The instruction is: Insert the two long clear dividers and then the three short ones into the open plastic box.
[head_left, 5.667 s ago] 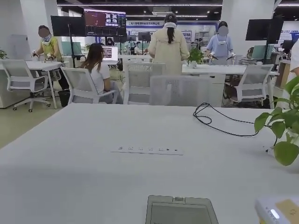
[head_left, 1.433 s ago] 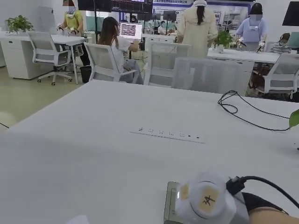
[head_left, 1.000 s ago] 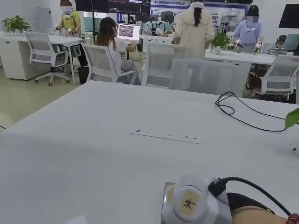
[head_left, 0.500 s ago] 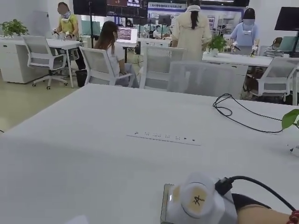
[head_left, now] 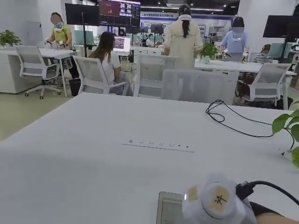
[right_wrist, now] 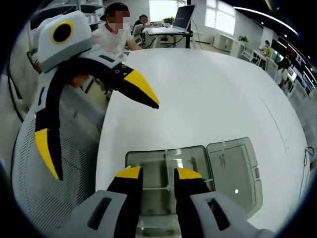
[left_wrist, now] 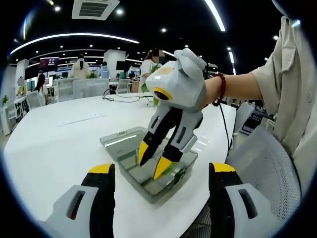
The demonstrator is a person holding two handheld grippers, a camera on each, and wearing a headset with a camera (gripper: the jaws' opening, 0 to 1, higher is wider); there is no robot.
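The clear plastic box (right_wrist: 200,161) lies open at the near table edge, its lid (right_wrist: 233,168) flat beside it. Thin clear dividers show as lines inside it. My right gripper (right_wrist: 158,173) points down into the box with its jaws a narrow gap apart, and I make out nothing between them. In the left gripper view the right gripper (left_wrist: 152,163) has its yellow tips just inside the box (left_wrist: 148,191). My left gripper (left_wrist: 162,168) hangs wide open off the table edge, short of the box, and holds nothing. In the head view the right gripper's back (head_left: 217,203) covers the lid (head_left: 167,210).
A socket strip (head_left: 159,145) lies flush in the middle of the white table (head_left: 93,158). A black cable (head_left: 229,121) loops at the far right, beside a plant (head_left: 289,126). A mesh chair (right_wrist: 29,163) stands under the left gripper (right_wrist: 94,124). People work at far desks.
The head camera has swung a little. The right gripper stays low over the box and sits slightly further right in the head view.
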